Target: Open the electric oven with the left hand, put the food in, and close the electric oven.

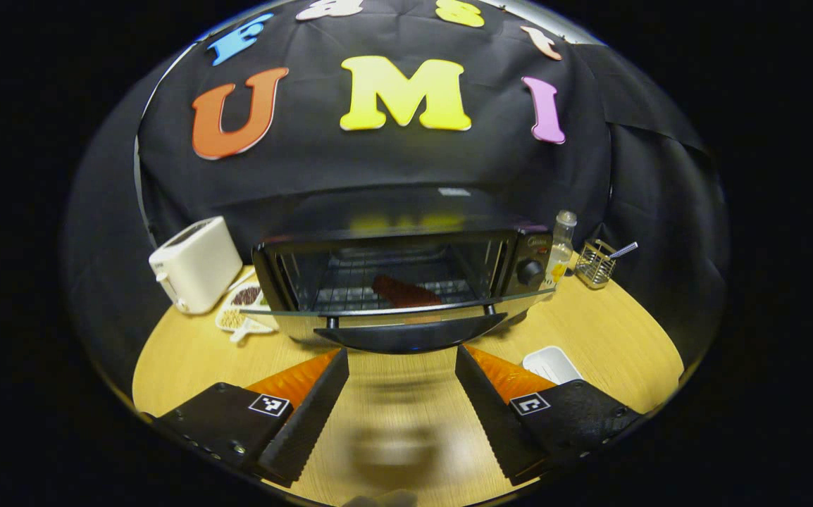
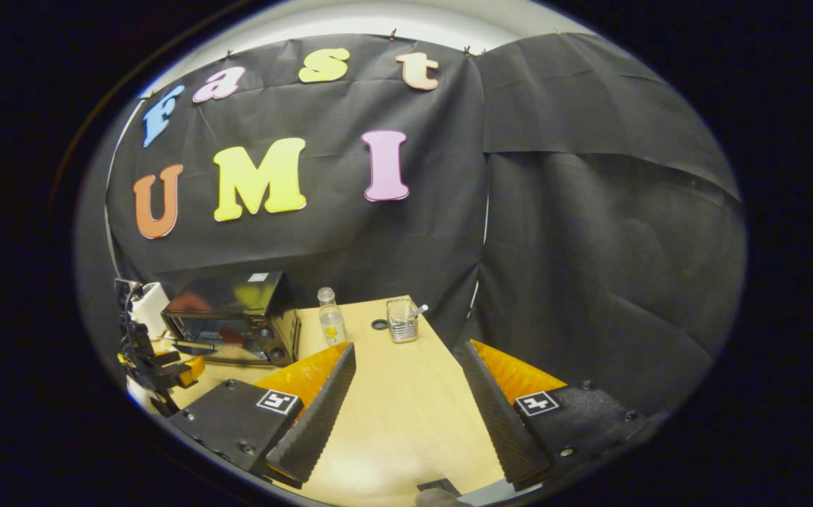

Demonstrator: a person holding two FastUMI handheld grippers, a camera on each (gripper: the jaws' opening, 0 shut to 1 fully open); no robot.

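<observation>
Far left of the left gripper view sits the toaster; centre frame, the oven has its door dropped flat and the food already lying on the rack. So opening and loading look done; closing is left. Low in the frame, the left gripper is spread wide, empty, just short of the door handle. In the right gripper view, the right gripper hangs wide, holding nothing, over the table.
</observation>
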